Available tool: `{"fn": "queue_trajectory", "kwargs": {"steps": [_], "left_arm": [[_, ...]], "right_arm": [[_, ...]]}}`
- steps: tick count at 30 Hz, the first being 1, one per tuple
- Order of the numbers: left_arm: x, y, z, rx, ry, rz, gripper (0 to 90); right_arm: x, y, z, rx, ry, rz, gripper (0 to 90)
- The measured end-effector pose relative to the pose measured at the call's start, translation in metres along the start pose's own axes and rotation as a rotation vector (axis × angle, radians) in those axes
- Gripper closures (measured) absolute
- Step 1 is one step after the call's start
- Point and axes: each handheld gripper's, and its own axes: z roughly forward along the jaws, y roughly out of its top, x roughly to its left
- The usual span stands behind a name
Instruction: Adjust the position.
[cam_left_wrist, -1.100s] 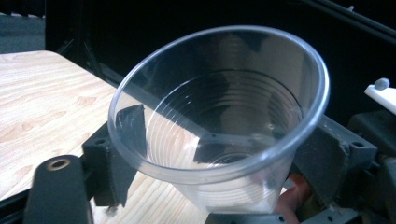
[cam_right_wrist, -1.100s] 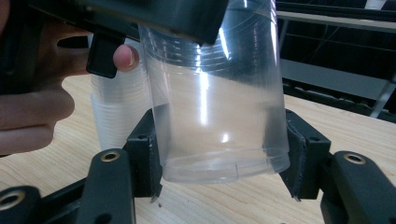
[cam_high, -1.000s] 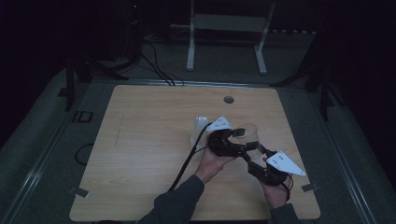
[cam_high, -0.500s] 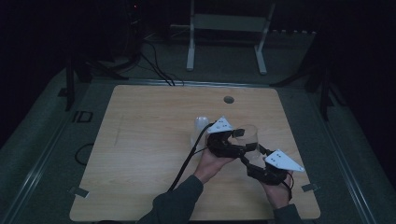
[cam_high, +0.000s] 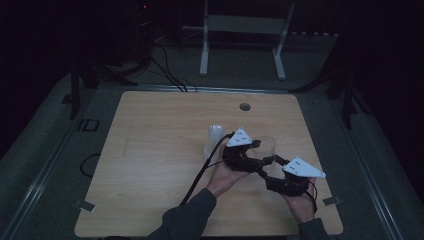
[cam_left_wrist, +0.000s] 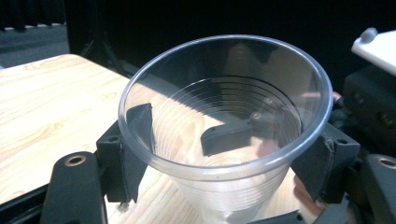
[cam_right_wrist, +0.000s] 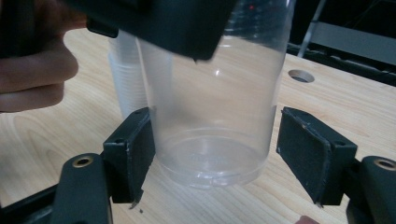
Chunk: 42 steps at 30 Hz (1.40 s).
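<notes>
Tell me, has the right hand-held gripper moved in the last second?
Barely: the right hand-held gripper has edged slightly away from the table's near edge, toward the clear cup.

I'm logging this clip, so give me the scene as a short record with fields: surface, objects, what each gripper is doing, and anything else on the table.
surface: wooden table
main object: clear plastic cup, upright on the table
left gripper: jaws closed on the cup's wall just under its rim
right gripper: open, jaws either side of the cup's base, right jaw apart from it
other object: stack of cloudy plastic cups, standing just behind and to the left
table feature: round hole near the far edge
</notes>
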Motion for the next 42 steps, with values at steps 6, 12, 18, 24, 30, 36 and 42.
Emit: {"fn": "queue_trajectory", "kwargs": {"steps": [6,12,18,24,30,36,42], "left_arm": [[-0.001,-0.001,0.000,0.032,0.033,0.028,27.0],[-0.003,-0.002,0.001,0.055,0.051,0.067,26.9],[-0.004,-0.002,0.001,0.048,0.042,0.066,26.8],[-0.003,0.000,-0.001,0.015,0.020,0.027,25.2],[-0.004,0.001,-0.002,-0.028,0.008,-0.006,23.8],[-0.004,-0.001,-0.002,-0.062,0.008,-0.026,23.6],[-0.004,-0.001,-0.003,-0.085,0.013,-0.033,23.9]], "right_arm": [[-0.001,0.005,0.003,0.027,0.028,-0.007,28.7],[0.000,0.009,0.007,0.045,0.046,-0.021,29.1],[0.001,0.008,0.012,0.063,0.052,-0.013,37.5],[0.002,0.009,0.011,0.039,0.046,-0.010,41.9],[0.003,0.008,0.010,0.006,0.041,0.002,42.1],[0.004,0.006,0.010,-0.014,0.047,0.022,42.1],[0.004,0.004,0.011,-0.020,0.057,0.043,41.9]]}}
